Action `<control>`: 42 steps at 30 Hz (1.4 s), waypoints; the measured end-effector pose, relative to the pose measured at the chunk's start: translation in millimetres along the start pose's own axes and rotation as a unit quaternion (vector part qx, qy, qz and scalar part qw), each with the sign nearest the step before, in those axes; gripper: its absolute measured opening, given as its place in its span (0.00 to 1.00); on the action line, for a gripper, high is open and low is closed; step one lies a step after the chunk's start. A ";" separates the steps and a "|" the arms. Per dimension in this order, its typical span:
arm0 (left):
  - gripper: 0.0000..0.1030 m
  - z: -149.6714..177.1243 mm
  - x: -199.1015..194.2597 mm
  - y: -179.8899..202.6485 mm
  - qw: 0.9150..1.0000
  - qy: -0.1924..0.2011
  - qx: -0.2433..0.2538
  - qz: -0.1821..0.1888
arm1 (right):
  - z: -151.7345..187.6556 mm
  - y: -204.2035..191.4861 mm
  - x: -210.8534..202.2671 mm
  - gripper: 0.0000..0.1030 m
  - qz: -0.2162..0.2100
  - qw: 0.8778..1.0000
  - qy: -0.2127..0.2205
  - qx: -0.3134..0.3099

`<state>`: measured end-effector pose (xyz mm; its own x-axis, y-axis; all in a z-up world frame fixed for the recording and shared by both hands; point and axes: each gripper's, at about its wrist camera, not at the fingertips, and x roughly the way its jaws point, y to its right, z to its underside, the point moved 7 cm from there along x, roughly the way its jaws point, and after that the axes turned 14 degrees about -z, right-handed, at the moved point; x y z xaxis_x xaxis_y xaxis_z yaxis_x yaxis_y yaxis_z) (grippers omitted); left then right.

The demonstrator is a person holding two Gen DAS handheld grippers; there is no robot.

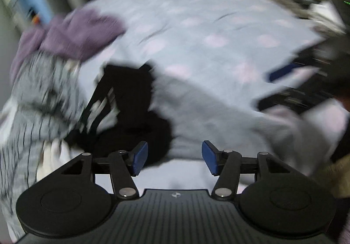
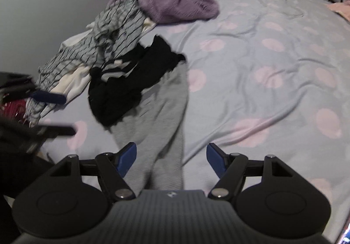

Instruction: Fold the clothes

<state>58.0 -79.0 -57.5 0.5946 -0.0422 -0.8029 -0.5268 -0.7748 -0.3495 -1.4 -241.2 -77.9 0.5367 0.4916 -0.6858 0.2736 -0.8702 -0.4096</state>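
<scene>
Both tools, left tool (image 1: 174, 157) and right tool (image 2: 171, 159), hang released over the grey trousers (image 2: 157, 134) at lower centre; next, pinching their near edge to start folding.

My left gripper (image 1: 174, 157) pointed steeply down with its blue pads (image 1: 140, 157) spread wide and nothing pressed between them. My right gripper (image 2: 171, 159) was also angled down, jaws apart and gripping nothing. In the right wrist view the left gripper showed blurred at the left edge.
</scene>
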 end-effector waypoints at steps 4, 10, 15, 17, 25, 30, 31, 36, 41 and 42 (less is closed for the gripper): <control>0.51 11.7 45.6 -26.0 0.998 -0.032 -0.014 -0.061 | 9.4 -4.5 26.5 0.71 -0.005 0.999 -0.034 -0.002; 0.39 21.2 97.1 -42.5 0.990 -0.087 -0.095 -0.057 | 24.6 6.4 60.1 0.62 0.010 0.997 -0.071 0.010; 0.05 6.9 88.0 -30.7 0.995 -0.039 -0.043 -0.078 | 27.4 12.2 57.9 0.12 0.011 0.996 -0.086 0.038; 0.04 -7.0 71.8 -22.9 0.997 -0.001 -0.035 -0.071 | 20.8 8.0 40.1 0.12 0.032 0.996 -0.077 0.022; 0.04 -71.6 -31.1 44.0 0.988 0.146 -0.003 0.053 | 18.7 -5.5 -71.7 0.11 0.052 0.997 -0.053 0.010; 0.04 -48.8 -68.4 97.7 0.978 0.144 0.070 0.133 | 62.6 -10.3 -109.5 0.13 0.083 0.990 -0.111 -0.006; 0.04 -39.9 -69.1 103.3 0.979 0.132 0.078 0.136 | 69.5 -8.3 -112.3 0.13 0.088 0.989 -0.119 -0.007; 0.04 -0.9 -57.4 101.6 0.987 0.061 0.090 0.120 | 78.7 0.3 -114.7 0.25 0.106 0.986 -0.127 -0.022; 0.04 29.7 -26.8 62.7 0.997 -0.035 0.059 0.037 | 69.7 3.8 -101.7 0.32 0.100 0.985 -0.133 -0.038; 0.04 35.7 -21.9 54.9 0.997 -0.050 0.059 0.017 | 67.3 3.0 -97.2 0.32 0.099 0.985 -0.136 -0.044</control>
<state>-5.6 -98.1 -76.4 0.5148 0.0013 -0.8573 -0.6168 -0.6940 -0.3714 -106.5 -289.5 -52.9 0.3565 0.2919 -0.8875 0.2604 -0.9433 -0.2056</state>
